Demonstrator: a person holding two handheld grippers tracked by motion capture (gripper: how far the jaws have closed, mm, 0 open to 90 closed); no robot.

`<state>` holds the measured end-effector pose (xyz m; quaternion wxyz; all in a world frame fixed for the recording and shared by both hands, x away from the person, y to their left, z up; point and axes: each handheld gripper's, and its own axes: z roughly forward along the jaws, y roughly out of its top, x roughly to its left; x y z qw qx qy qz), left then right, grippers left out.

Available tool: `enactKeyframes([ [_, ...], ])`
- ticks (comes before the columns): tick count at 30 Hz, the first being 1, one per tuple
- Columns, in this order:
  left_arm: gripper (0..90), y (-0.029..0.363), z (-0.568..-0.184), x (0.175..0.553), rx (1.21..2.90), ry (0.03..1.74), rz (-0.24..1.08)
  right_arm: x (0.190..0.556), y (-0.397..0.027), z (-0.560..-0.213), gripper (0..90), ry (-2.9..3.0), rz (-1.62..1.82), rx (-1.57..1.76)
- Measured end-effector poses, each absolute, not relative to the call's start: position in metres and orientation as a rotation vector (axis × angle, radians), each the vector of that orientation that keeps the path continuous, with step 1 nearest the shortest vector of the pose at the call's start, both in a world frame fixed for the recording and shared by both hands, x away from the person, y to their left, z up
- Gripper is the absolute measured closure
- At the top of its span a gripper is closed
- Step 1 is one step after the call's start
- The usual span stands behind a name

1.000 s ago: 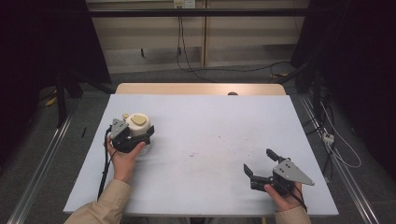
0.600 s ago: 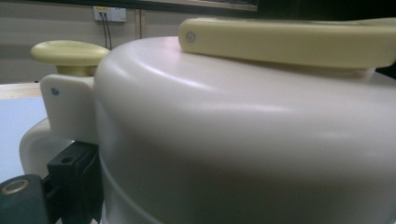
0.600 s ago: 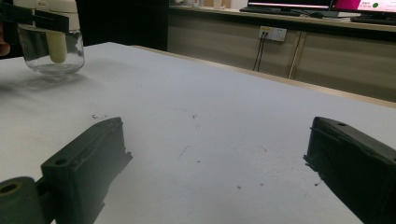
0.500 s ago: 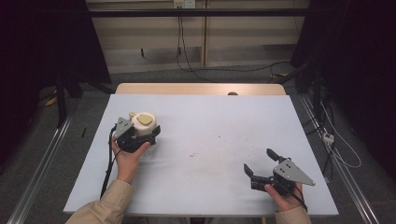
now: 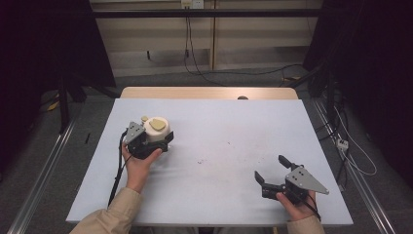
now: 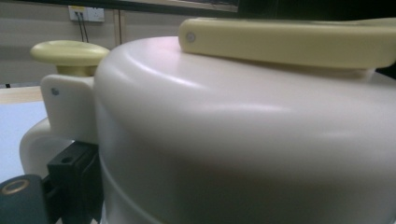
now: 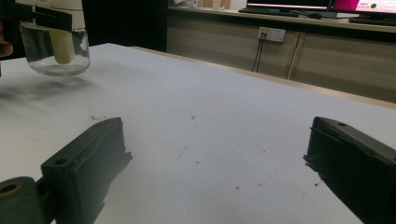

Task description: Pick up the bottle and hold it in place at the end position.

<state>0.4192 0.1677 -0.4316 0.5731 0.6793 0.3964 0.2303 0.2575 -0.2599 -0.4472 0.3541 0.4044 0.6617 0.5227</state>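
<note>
Overhead, left tongs (image 5: 155, 141) clamping cream chopper (image 5: 157, 129), right tongs (image 5: 274, 173) spread empty; right gripper view reveals its clear bowl (image 7: 56, 53).

chopper (image 5: 157, 129): cream body, pale yellow handle, clear bowl | grippers: black | table (image 5: 229, 146): pale blue-grey

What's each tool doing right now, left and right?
Left tool: closed on the cream chopper, lifted off the table.
Right tool: open, holding nothing.
</note>
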Motion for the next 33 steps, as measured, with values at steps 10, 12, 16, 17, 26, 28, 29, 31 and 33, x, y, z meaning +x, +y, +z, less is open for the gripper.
enactKeyframes([
  [10, 6.1, 0.156, -0.429, 0.418, 1.602, 0.907, 0.514, 0.257, -0.26, -0.447, 4.4, 1.711, 1.353, 1.044],
  [12, 6.1, 0.154, -0.429, 0.418, 1.605, 0.9, 0.515, 0.257, -0.26, -0.447, 4.4, 1.709, 1.354, 1.046],
  [16, 6.1, 0.149, -0.427, 0.417, 1.606, 0.89, 0.51, 0.257, -0.26, -0.447, 4.3, 1.708, 1.355, 1.047],
  [17, 6.1, 0.148, -0.427, 0.417, 1.606, 0.886, 0.508, 0.257, -0.26, -0.447, 4.4, 1.709, 1.354, 1.048],
  [26, 6.1, 0.134, -0.427, 0.417, 1.615, 0.869, 0.484, 0.257, -0.261, -0.447, 4.4, 1.707, 1.357, 1.048],
  [28, 6.1, 0.131, -0.427, 0.418, 1.616, 0.867, 0.48, 0.257, -0.26, -0.447, 4.4, 1.708, 1.357, 1.048],
  [29, 6.1, 0.131, -0.426, 0.418, 1.621, 0.859, 0.479, 0.257, -0.26, -0.447, 4.4, 1.708, 1.358, 1.048],
  [31, 6.1, 0.128, -0.427, 0.418, 1.616, 0.863, 0.47, 0.257, -0.261, -0.447, 4.3, 1.708, 1.359, 1.049],
  [33, 6.1, 0.126, -0.427, 0.418, 1.621, 0.854, 0.469, 0.257, -0.261, -0.447, 4.4, 1.706, 1.359, 1.051],
])
